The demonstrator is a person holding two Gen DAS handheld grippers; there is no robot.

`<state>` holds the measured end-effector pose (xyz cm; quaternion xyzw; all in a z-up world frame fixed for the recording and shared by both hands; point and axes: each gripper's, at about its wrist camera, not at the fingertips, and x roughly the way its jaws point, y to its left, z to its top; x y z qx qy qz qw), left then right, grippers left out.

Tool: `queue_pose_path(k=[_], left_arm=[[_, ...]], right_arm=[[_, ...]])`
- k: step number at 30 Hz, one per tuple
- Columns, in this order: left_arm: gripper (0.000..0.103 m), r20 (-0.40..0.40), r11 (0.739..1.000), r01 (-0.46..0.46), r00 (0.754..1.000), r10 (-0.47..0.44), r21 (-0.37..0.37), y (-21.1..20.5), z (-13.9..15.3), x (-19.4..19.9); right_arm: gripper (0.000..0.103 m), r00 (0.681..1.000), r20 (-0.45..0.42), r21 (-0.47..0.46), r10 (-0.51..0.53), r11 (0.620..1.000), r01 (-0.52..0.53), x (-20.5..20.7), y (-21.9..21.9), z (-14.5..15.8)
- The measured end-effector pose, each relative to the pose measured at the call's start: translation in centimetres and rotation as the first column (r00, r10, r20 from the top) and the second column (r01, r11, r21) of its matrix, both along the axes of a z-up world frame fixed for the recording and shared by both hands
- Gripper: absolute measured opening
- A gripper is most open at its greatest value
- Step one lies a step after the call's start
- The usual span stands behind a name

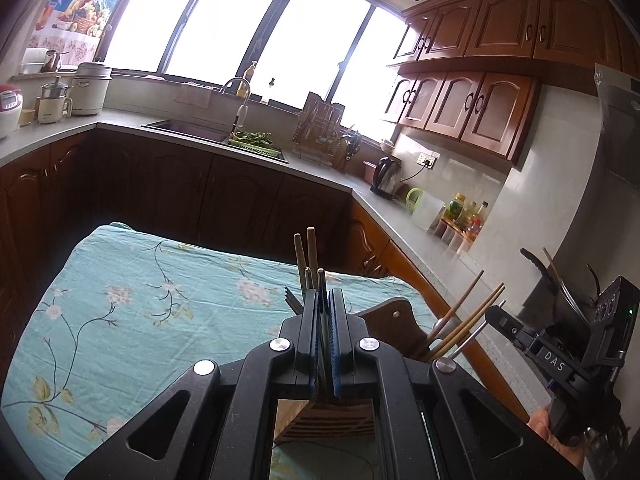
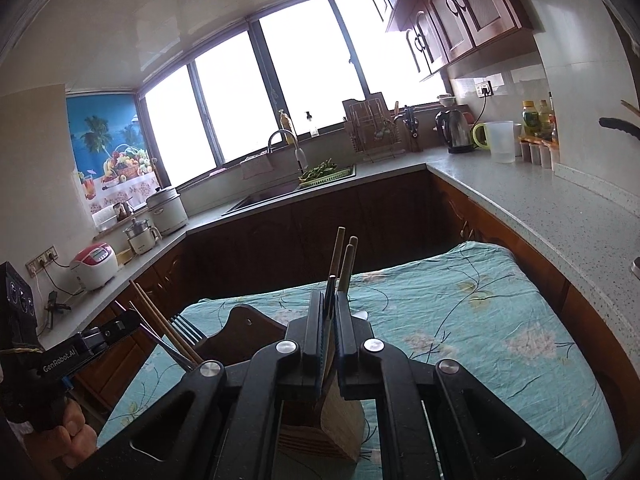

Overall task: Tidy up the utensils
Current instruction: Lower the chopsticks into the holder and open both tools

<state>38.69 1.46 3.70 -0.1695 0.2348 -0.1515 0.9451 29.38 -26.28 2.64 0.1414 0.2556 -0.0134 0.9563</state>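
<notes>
My left gripper (image 1: 323, 300) is shut on a bundle of utensils (image 1: 310, 258): wooden chopsticks, metal rods and a fork, sticking up past the fingertips. My right gripper (image 2: 329, 302) is shut on another bundle of chopsticks and a dark utensil (image 2: 344, 260). Both hold their bundles over a wooden utensil holder (image 1: 320, 420), which also shows in the right wrist view (image 2: 340, 428), on a table with a teal floral cloth (image 1: 140, 300). The right gripper's bundle shows at the right of the left view (image 1: 464, 320); the left gripper's bundle shows at the left of the right view (image 2: 168, 328).
A wooden board-shaped back of the holder (image 2: 244, 328) rises behind it. Kitchen counters wrap around the table: sink with greens (image 1: 252, 140), kettle (image 1: 386, 176), bottles (image 1: 464, 212), rice cookers (image 2: 94, 266). A counter edge runs close on the right (image 2: 560, 208).
</notes>
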Motion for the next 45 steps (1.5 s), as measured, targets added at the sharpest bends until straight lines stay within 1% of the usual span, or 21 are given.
queue_pose_path(k=[7, 13, 14, 23, 25, 27, 28, 31, 32, 33, 35, 40, 42, 45], left_arm=[[0.003, -0.010, 0.999, 0.010, 1.000, -0.010, 0.038, -0.4, 0.3, 0.1], [0.004, -0.014, 0.999, 0.011, 1.000, -0.010, 0.042, -0.4, 0.6, 0.3], [0.004, -0.013, 0.999, 0.009, 1.000, -0.009, 0.043, -0.4, 0.2, -0.1], [0.004, -0.026, 0.998, 0.002, 1.000, 0.000, 0.058, -0.8, 0.2, -0.3], [0.004, -0.034, 0.998, 0.002, 0.999, 0.000, 0.058, -0.8, 0.3, -0.3], [0.006, -0.040, 0.998, 0.001, 0.999, 0.002, 0.056, -0.7, 0.5, -0.2], [0.006, -0.043, 0.998, -0.001, 0.999, 0.003, 0.055, -0.8, 0.6, -0.1], [0.010, -0.047, 0.998, -0.007, 0.999, 0.009, 0.056, -0.7, 0.7, -0.3], [0.015, -0.048, 0.998, -0.008, 0.999, 0.011, 0.055, -0.8, 0.8, -0.4], [0.020, -0.048, 0.999, -0.009, 0.999, 0.012, 0.053, -0.8, 0.9, -0.5], [0.021, -0.045, 0.998, -0.015, 0.999, 0.018, 0.054, -0.7, 1.0, -0.9], [0.023, -0.043, 0.998, -0.016, 0.999, 0.019, 0.060, -0.8, 1.1, -1.9], [0.026, -0.045, 0.998, -0.018, 0.999, 0.021, 0.064, -0.7, 1.1, -2.3], [0.036, -0.046, 0.997, -0.026, 0.999, 0.030, 0.071, -0.6, 1.2, -3.0]], right_arm=[[0.005, 1.000, -0.017, 0.019, 0.000, 1.000, 0.000, 0.4, -0.1, -0.2], [0.005, 1.000, -0.020, 0.020, -0.001, 1.000, 0.001, 0.4, 0.0, -0.1], [0.005, 1.000, -0.021, 0.021, 0.000, 1.000, 0.001, 0.4, 0.1, -0.1], [0.006, 1.000, -0.024, 0.025, 0.000, 1.000, 0.000, 0.5, 0.1, -0.2], [0.006, 1.000, -0.026, 0.028, 0.002, 1.000, -0.001, 0.6, -0.1, -0.3], [0.010, 1.000, -0.027, 0.033, 0.003, 0.999, -0.002, 0.6, -0.2, -0.4], [0.010, 1.000, -0.026, 0.033, 0.001, 0.999, 0.000, 0.5, -0.3, -0.4], [0.011, 1.000, -0.017, 0.047, 0.000, 0.999, 0.001, 0.2, -0.5, -0.3], [0.011, 1.000, -0.016, 0.051, -0.001, 0.999, 0.002, 0.1, -0.6, -0.2], [0.016, 1.000, -0.014, 0.055, -0.003, 0.998, 0.004, 0.0, -0.6, -0.2], [0.023, 1.000, -0.009, 0.065, -0.003, 0.998, 0.004, -0.2, -0.6, -0.1], [0.027, 1.000, -0.003, 0.073, -0.005, 0.997, 0.005, -0.9, -0.5, 0.0], [0.032, 1.000, -0.002, 0.074, -0.004, 0.997, 0.004, -1.0, -0.5, 0.1], [0.037, 1.000, 0.002, 0.076, -0.004, 0.997, 0.004, -1.2, -0.4, 0.2]])
